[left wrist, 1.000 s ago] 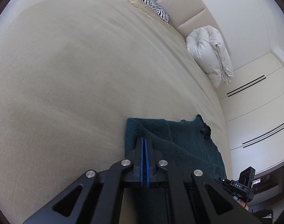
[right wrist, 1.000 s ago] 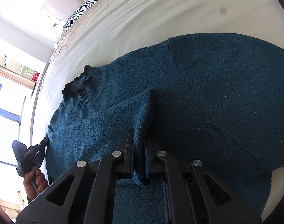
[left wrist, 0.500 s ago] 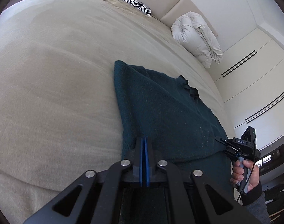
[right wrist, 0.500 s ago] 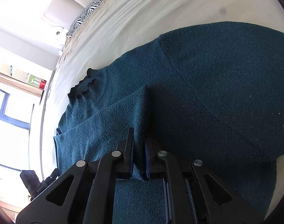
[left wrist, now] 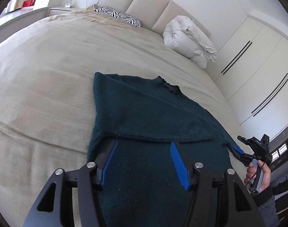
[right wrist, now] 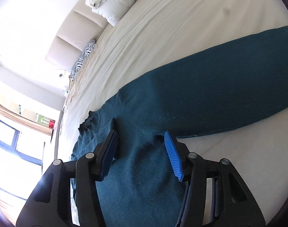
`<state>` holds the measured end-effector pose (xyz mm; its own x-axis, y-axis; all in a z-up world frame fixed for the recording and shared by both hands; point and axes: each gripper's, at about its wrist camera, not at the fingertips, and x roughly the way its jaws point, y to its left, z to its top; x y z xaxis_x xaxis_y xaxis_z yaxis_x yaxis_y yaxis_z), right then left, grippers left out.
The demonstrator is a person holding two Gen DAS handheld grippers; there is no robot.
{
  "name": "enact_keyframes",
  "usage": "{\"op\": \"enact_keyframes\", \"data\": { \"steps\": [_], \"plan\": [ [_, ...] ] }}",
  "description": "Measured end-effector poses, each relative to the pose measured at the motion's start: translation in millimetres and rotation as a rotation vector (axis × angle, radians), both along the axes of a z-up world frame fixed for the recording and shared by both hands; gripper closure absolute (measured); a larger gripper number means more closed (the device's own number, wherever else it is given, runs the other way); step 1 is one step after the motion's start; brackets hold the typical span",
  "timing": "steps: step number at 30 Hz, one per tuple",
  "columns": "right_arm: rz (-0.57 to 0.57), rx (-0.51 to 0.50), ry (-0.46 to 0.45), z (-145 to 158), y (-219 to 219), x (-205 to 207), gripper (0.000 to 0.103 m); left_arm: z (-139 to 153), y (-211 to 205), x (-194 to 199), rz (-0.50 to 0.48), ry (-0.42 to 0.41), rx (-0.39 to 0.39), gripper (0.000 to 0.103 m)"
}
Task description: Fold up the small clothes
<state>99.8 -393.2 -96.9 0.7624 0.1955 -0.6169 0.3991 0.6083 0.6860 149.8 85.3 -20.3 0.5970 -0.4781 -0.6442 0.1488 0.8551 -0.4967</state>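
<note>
A dark teal knit sweater (left wrist: 144,117) lies flat on the beige bed, collar toward the headboard, one sleeve folded across its body. My left gripper (left wrist: 144,147) is open and empty just above the sweater's near part. The right gripper shows in the left wrist view (left wrist: 244,147) at the sweater's right edge, held by a hand. In the right wrist view my right gripper (right wrist: 142,134) is open over the sweater (right wrist: 210,98), near where the other sleeve stretches out to the right. The ruffled collar (right wrist: 87,123) lies to the left.
The beige bed sheet (left wrist: 49,71) spreads wide to the left and beyond. A rolled white duvet (left wrist: 189,39) and a zebra pillow (left wrist: 119,17) lie by the padded headboard. White wardrobe doors (left wrist: 257,71) stand on the right. A window (right wrist: 15,141) is beyond the bed.
Both grippers have opened and let go of the sweater. The left sleeve now lies folded across the body. Both grippers have pulled back and tilted up toward the headboard.
</note>
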Motion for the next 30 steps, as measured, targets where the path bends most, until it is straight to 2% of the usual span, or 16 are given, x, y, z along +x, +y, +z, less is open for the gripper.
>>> {"op": "enact_keyframes", "data": {
  "steps": [1,3,7,9,11,18,19,20,23,25,27,30],
  "plan": [
    [-0.043,-0.002,-0.016,1,-13,-19,0.045,1,-8,-4,-0.014,-0.004,-0.001,0.036],
    [-0.149,0.033,-0.033,-4,-46,-58,0.044,2,-26,-12,-0.043,0.000,-0.004,0.033],
    [-0.397,0.164,-0.017,-36,-115,-132,0.044,0,-59,-21,-0.089,0.010,-0.022,0.032],
    [-0.451,0.247,-0.050,-52,-139,-155,0.045,-1,-71,-22,-0.102,0.019,-0.017,0.032],
    [-0.471,0.311,-0.088,-61,-153,-163,0.046,-5,-79,-24,-0.110,0.035,-0.024,0.032],
    [-0.614,0.379,-0.140,-71,-198,-157,0.047,-8,-87,-25,-0.106,0.064,-0.057,0.032],
    [-0.627,0.361,-0.130,-71,-206,-155,0.056,-8,-86,-25,-0.103,0.066,-0.060,0.032],
    [-0.629,0.329,-0.102,-68,-211,-153,0.073,-8,-85,-24,-0.099,0.068,-0.067,0.032],
    [-0.596,0.247,-0.050,-54,-216,-140,0.090,-9,-79,-17,-0.089,0.082,-0.103,0.031],
    [-0.540,0.140,-0.045,-27,-204,-123,0.091,-10,-78,-12,-0.082,0.088,-0.126,0.031],
    [-0.433,0.016,-0.047,7,-176,-94,0.092,-9,-78,-5,-0.079,0.089,-0.161,0.031],
    [-0.198,-0.210,-0.054,66,-95,-34,0.092,-3,-80,7,-0.071,0.080,-0.208,0.031]
  ]
}}
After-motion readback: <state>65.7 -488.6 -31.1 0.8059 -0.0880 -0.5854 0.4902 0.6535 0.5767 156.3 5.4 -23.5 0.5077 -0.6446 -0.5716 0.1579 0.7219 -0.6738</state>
